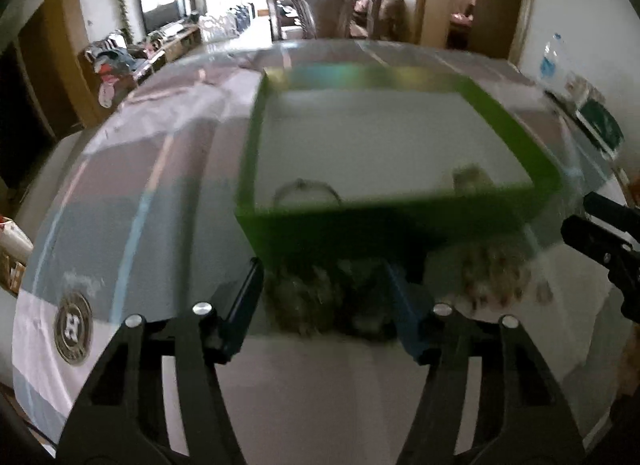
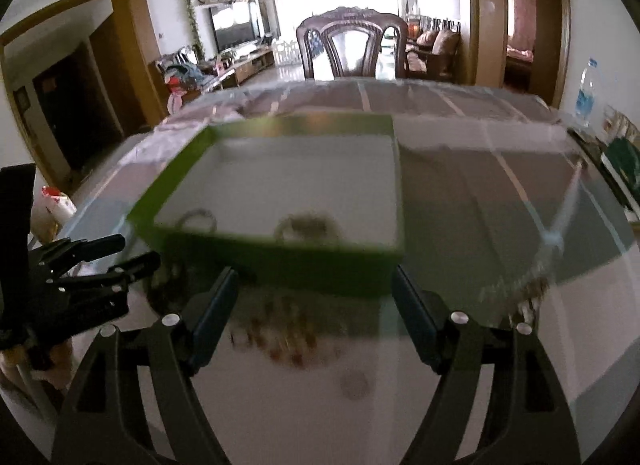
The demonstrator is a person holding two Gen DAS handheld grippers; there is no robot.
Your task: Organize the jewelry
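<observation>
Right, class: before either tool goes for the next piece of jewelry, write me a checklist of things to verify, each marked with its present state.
1. Left tool open, nothing gripped: ok.
2. Right tool open, nothing gripped: ok.
3. Green open cardboard box with white floor upright on the table, within view: ok.
4. Two ring-shaped pieces already inside the box: ok.
5. Dark beaded pile lies between the left tool's fingers: ok.
6. Brown beaded bracelet kind and tangling: cannot tell, blurred.
</observation>
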